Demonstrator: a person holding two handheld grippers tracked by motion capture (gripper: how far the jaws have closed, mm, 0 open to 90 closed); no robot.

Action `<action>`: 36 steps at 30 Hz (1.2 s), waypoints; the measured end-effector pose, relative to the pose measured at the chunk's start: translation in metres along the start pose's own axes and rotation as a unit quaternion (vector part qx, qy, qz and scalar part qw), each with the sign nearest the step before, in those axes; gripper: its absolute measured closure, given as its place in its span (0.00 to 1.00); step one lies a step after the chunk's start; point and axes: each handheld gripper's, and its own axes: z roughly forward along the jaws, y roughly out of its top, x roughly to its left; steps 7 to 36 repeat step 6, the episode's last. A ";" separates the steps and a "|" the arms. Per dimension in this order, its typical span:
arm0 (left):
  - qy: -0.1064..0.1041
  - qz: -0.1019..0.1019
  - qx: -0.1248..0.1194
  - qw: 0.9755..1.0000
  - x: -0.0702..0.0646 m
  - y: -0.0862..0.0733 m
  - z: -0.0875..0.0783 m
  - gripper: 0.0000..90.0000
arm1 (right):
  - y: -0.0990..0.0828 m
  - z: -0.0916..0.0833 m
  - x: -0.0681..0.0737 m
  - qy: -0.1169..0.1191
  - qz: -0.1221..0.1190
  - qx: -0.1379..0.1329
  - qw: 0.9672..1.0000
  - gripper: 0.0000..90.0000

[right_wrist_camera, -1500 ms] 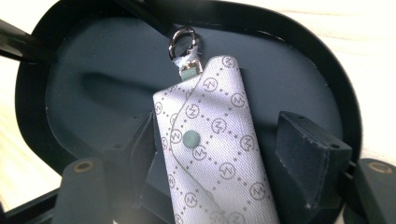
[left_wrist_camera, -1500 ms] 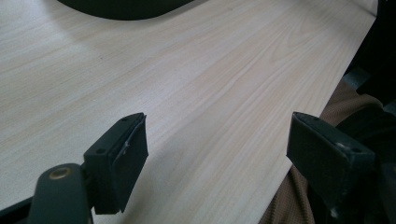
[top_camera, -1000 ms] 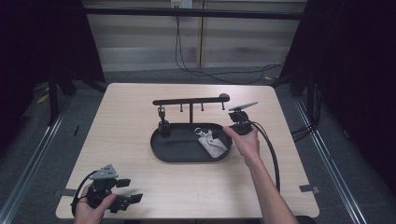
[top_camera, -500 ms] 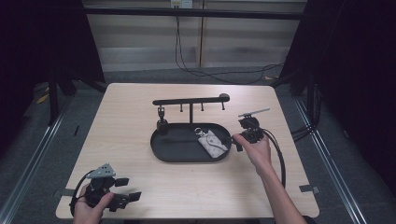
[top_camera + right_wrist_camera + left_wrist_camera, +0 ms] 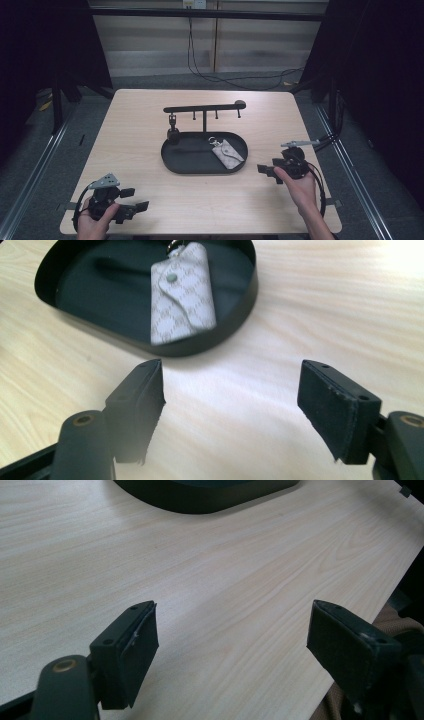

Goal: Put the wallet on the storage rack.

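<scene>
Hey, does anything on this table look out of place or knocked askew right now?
Nothing looks spilled or damaged. The patterned key pouch lies slanted in the black oval tray instead of hanging from the hook rack above it.

Bare table (image 5: 130, 130) lies open all round my left gripper (image 5: 131, 200) and ahead of my right gripper (image 5: 230, 405). Between them the black tray (image 5: 172, 167) blocks the middle, its rim raised, and the hook rack (image 5: 205, 107) stands over its far side.
</scene>
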 end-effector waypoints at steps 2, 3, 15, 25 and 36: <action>0.001 0.001 0.000 1.000 0.000 0.000 -0.001 0.23 | -0.010 -0.006 -0.003 0.001 0.002 -0.009 1.000 0.30; 0.001 0.001 0.000 1.000 0.000 0.000 -0.001 0.23 | -0.015 -0.009 -0.004 -0.001 0.005 -0.013 1.000 0.29; 0.001 -0.002 0.002 1.000 0.000 0.000 -0.001 0.23 | -0.026 -0.014 -0.009 -0.005 0.010 -0.028 1.000 0.29; 0.001 -0.002 0.002 1.000 0.000 0.000 -0.001 0.23 | -0.026 -0.014 -0.009 -0.005 0.010 -0.028 1.000 0.29; 0.001 -0.002 0.002 1.000 0.000 0.000 -0.001 0.23 | -0.026 -0.014 -0.009 -0.005 0.010 -0.028 1.000 0.29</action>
